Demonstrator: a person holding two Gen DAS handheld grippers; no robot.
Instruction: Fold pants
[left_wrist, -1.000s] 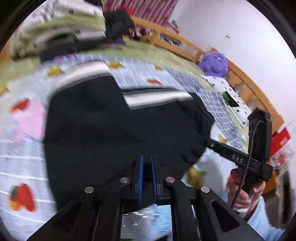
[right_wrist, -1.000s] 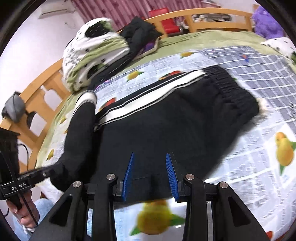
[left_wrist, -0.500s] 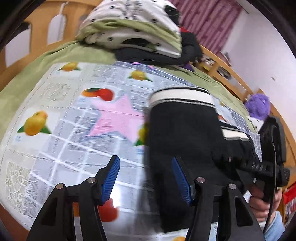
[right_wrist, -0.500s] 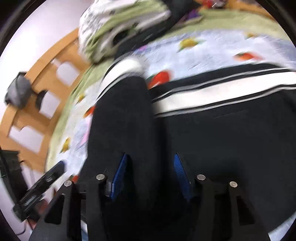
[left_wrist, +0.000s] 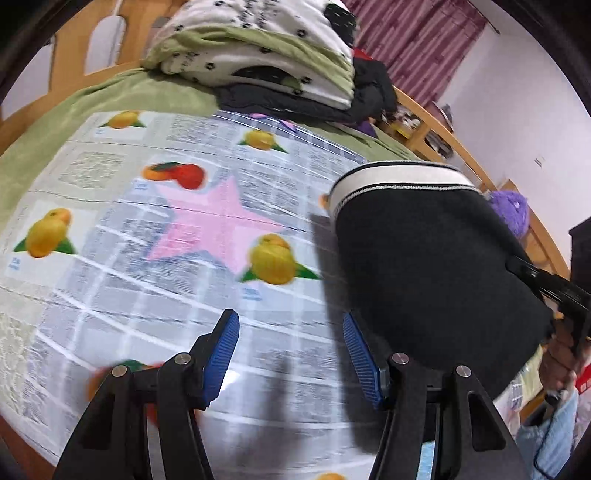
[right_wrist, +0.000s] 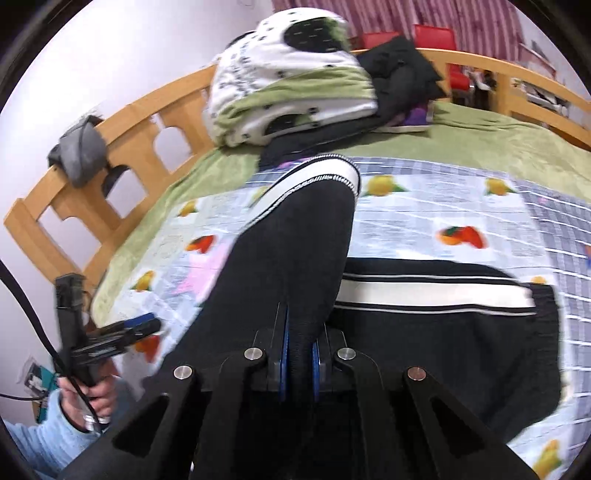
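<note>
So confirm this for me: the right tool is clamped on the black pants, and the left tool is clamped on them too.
Half right. The right tool is clamped on the black pants, as the right wrist view shows. The left tool is not: the left wrist view shows it open with only the fruit-print sheet between its fingers.

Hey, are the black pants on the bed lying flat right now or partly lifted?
Partly lifted. The right gripper is shut on a fold of the pants, raising one leg off the fruit-print sheet, while the rest lies flat.
</note>
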